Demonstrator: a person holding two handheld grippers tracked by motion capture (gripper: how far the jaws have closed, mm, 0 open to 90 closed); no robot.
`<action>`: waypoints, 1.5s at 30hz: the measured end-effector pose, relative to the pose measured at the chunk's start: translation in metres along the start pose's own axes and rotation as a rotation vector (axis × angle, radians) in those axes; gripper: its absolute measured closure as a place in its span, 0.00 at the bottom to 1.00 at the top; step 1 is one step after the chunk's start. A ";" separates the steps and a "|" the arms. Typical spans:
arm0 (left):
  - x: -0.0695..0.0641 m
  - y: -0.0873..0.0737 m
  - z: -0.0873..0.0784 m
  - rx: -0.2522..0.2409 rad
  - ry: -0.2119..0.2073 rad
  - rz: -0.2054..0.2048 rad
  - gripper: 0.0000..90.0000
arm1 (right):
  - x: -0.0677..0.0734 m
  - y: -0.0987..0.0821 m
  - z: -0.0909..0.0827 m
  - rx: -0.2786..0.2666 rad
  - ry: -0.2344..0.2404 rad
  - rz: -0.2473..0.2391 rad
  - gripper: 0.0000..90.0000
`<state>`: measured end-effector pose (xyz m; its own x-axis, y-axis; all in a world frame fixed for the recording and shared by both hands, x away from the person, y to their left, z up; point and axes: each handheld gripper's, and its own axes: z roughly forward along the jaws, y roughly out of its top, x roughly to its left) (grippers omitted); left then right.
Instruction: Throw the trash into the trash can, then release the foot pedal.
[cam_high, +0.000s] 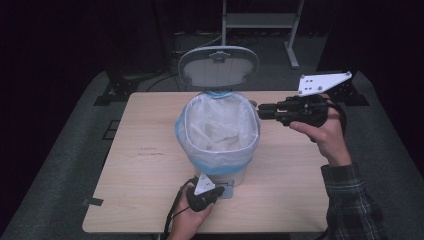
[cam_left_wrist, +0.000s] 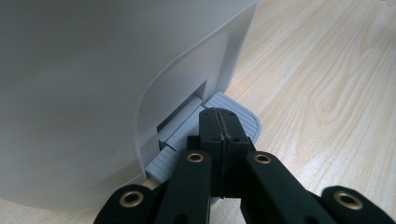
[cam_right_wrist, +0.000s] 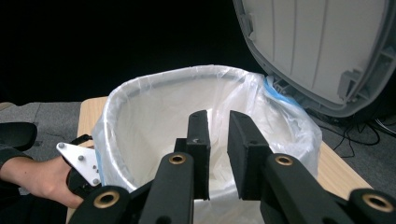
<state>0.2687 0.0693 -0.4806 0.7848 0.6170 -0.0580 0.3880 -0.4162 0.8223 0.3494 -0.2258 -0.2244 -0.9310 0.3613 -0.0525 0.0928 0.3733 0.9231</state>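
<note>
Pedal bin (cam_high: 218, 150) with its lid (cam_high: 218, 66) up, mid-counter (cam_high: 145, 165).
Left tongs (cam_left_wrist: 219, 123), fully closed, press the bin's pedal (cam_left_wrist: 233, 116); right tongs (cam_right_wrist: 218, 154), narrowly parted and empty, hover by the bag-lined rim (cam_right_wrist: 140, 88).

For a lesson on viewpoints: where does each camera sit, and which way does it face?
High view: above the table, looking down; both forearms.
Left gripper view: on the left tongs, shut on the bin's pedal.
Right gripper view: on the right tongs, facing the bin liner.
Shared: the raised lid.
</note>
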 end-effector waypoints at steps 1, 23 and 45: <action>0.000 0.000 0.000 -0.001 0.001 -0.001 1.00 | 0.000 -0.001 -0.001 0.000 -0.001 0.002 0.86; -0.008 0.005 -0.020 -0.041 0.003 -0.027 0.91 | 0.002 -0.055 -0.021 0.022 -0.103 0.068 0.70; 0.015 0.000 -0.076 -0.014 0.022 -0.048 0.40 | 0.005 -0.104 -0.014 0.046 -0.182 0.143 0.41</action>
<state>0.2436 0.1294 -0.4388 0.7544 0.6508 -0.0855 0.4184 -0.3764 0.8266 0.3297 -0.2748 -0.3153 -0.8286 0.5599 0.0061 0.2391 0.3439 0.9080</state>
